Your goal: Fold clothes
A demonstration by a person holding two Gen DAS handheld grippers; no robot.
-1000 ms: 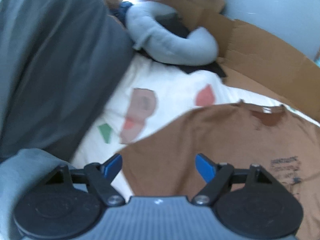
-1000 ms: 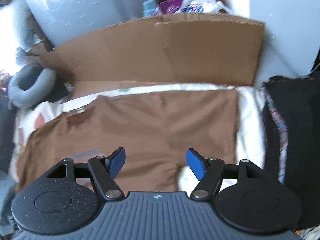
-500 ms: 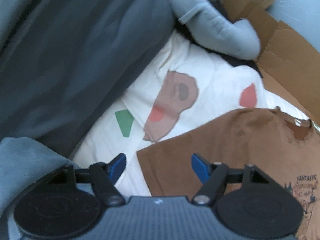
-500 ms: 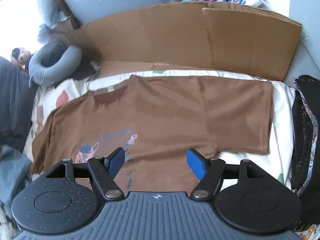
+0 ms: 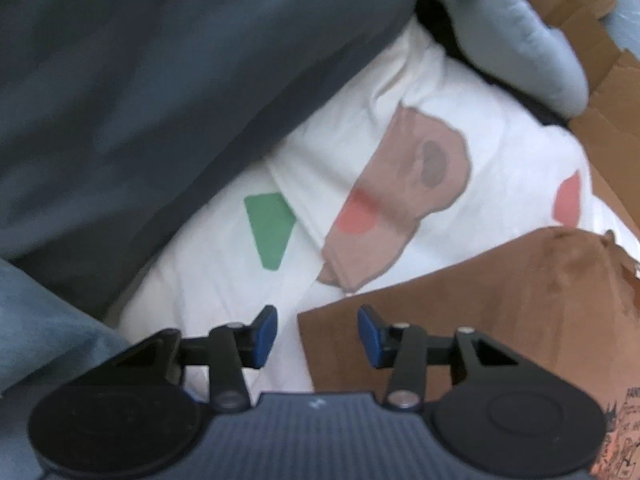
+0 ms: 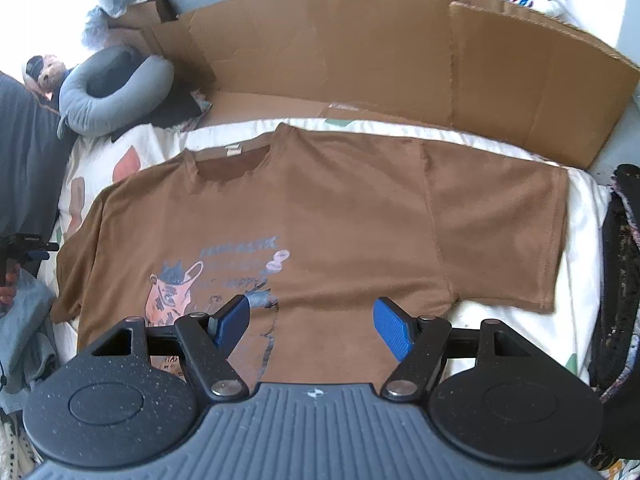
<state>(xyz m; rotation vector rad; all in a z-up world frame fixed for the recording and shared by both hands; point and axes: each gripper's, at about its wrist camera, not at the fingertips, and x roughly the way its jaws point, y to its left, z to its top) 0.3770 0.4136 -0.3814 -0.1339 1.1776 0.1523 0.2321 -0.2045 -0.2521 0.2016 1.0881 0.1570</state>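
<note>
left gripper (image 5: 317, 334): fingers closing, sleeve corner of brown T-shirt (image 6: 320, 216) between them, not pinched
right gripper (image 6: 311, 326): fingers wide, empty, above shirt

Daylight enters from the upper left of the right wrist view, bleaching that corner. The left wrist view is dimmer and motion-blurred; the dark grey fabric mass (image 5: 160, 92) smears. Fisheye curvature bends the brown corrugated cardboard panel (image 6: 400, 52).
</note>
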